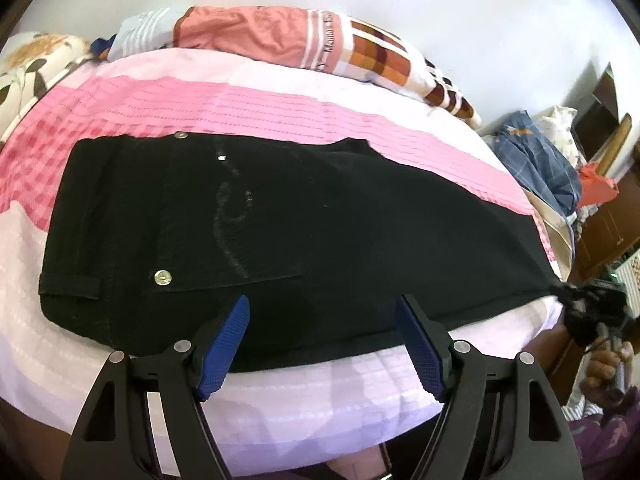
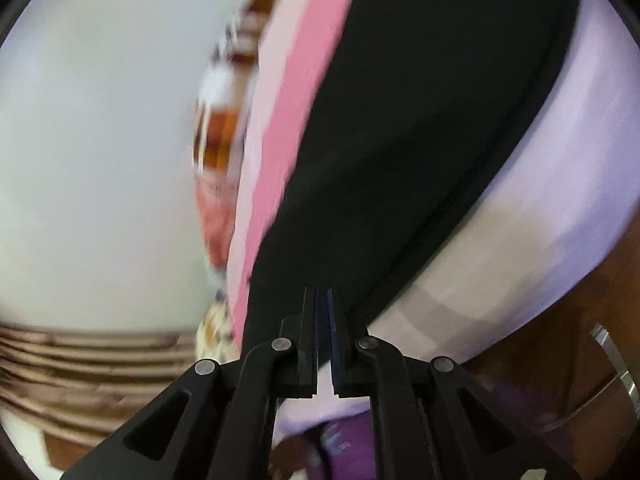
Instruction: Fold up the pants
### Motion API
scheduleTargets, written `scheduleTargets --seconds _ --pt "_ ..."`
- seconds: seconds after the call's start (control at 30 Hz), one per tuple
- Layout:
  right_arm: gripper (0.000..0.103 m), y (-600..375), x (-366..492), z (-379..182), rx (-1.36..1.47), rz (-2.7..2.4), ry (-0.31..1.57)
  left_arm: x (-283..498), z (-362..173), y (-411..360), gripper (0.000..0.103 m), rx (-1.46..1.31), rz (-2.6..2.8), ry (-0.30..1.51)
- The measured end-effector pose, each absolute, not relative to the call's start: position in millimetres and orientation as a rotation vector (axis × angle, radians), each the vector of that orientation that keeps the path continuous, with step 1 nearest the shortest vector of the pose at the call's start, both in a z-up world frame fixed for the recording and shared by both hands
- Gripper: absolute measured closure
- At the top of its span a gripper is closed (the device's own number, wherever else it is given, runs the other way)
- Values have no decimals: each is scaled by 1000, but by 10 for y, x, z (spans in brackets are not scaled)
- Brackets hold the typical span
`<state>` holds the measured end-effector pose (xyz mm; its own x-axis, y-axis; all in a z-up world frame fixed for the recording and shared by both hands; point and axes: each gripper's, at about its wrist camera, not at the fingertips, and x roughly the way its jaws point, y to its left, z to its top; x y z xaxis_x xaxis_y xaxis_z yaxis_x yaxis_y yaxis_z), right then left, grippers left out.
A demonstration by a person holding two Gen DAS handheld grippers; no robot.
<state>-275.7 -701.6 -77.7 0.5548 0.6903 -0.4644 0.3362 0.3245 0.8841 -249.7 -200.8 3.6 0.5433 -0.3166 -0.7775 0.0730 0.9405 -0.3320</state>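
Partial lettering, seemingly "Mont", is seen on the checked quilt (image 1: 332, 46)'s white band; the remainder cannot be read.

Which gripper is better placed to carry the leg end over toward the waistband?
Right. The right gripper looks shut at the hem of the black pants; the left gripper hovers open near the waist, holding nothing.

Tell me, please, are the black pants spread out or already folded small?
Spread out: the black pants lie lengthwise across the pink bedspread, waistband to leg end.

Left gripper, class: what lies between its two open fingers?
In the left wrist view, the left gripper frames the near edge of the black pants, then pale bedspread.
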Motion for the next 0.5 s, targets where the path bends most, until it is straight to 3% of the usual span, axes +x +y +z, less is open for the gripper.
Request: scheduleTargets --seconds 0.1,0.17,0.5 --pt "92 -6874 -2670 -956 1310 289 1064 -2534 42 -2025 27 -300 -252 962" --pt "81 -6859 -2651 -976 1286 255 1082 -2556 43 -2030 26 -296 -254 966" --pt "73 -6802 -2503 -986 1255 197 1059 -2551 -27 -2024 24 -334 -257 980"
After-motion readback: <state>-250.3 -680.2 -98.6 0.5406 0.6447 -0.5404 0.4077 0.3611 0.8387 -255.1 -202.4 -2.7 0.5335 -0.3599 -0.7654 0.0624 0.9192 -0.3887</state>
